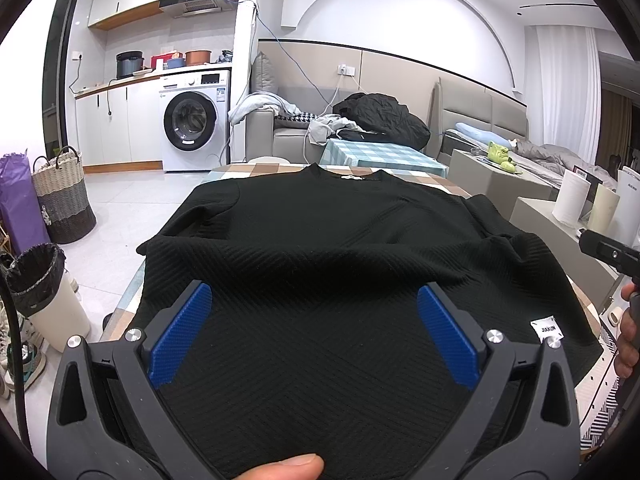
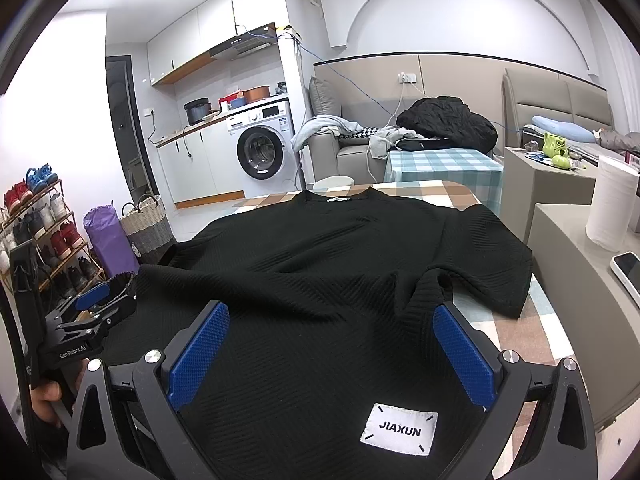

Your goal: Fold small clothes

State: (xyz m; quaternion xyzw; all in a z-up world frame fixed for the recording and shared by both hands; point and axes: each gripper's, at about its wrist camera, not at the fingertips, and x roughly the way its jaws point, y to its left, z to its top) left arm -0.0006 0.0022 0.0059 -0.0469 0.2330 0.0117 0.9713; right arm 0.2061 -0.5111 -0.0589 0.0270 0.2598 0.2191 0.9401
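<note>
A black top (image 1: pixel 320 240) lies spread on the checked table (image 1: pixel 424 178), collar at 12 o'clock, hem toward the cameras. The left gripper (image 1: pixel 314 332) hangs over the hem's left part with its blue pads (image 1: pixel 180 332) spread wide, nothing between them; a thumb (image 1: pixel 288 468) shows at 6 o'clock. The right gripper (image 2: pixel 330 354) hangs over the hem's right part, equally wide apart and empty, with the white JIAXUN label (image 2: pixel 400 428) between its fingers near 5 o'clock. The cloth is rumpled near the hem, with a ridge across the middle. In the right view, the right sleeve (image 2: pixel 496 276) reaches the table's edge at 3 o'clock, with bare cloth-covered table beside it. The left sleeve (image 1: pixel 188 216) overhangs the table edge at 9 o'clock above open floor (image 1: pixel 116 216). A bin (image 1: pixel 44 288) stands near 8 o'clock; a paper roll (image 2: pixel 612 204) sits on a counter at 3 o'clock, apart from the table.
</note>
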